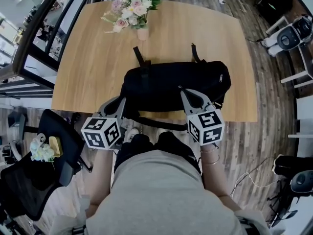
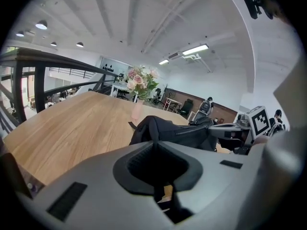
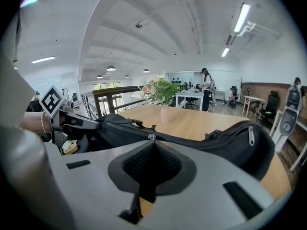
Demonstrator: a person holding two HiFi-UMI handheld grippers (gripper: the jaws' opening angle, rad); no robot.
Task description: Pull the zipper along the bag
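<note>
A black fabric duffel-style bag [image 1: 171,84] is laid across the light wooden table [image 1: 88,67], close to the table's near edge and about midway along it. A pale pink vase of flowers [image 1: 142,33] is set toward the table's far edge.

The left gripper [image 1: 121,102] is held at the table's near edge by the bag's left end. Its jaws are pressed together, and nothing is seen between them. The right gripper [image 1: 182,90] is held further along that edge, over the bag's top. Its jaws are likewise closed, with the small silver zipper slider [image 3: 151,137] seen just at their tip. It cannot be made out whether the pull tab is pinched.

If the tab is only lightly caught, it could be lost from the jaws once tension is applied. As the bag appears to be gripped by nothing, it could be dragged along the table, or off the near edge, rather than unzipped. Slack fabric could also be snagged in the teeth.
</note>
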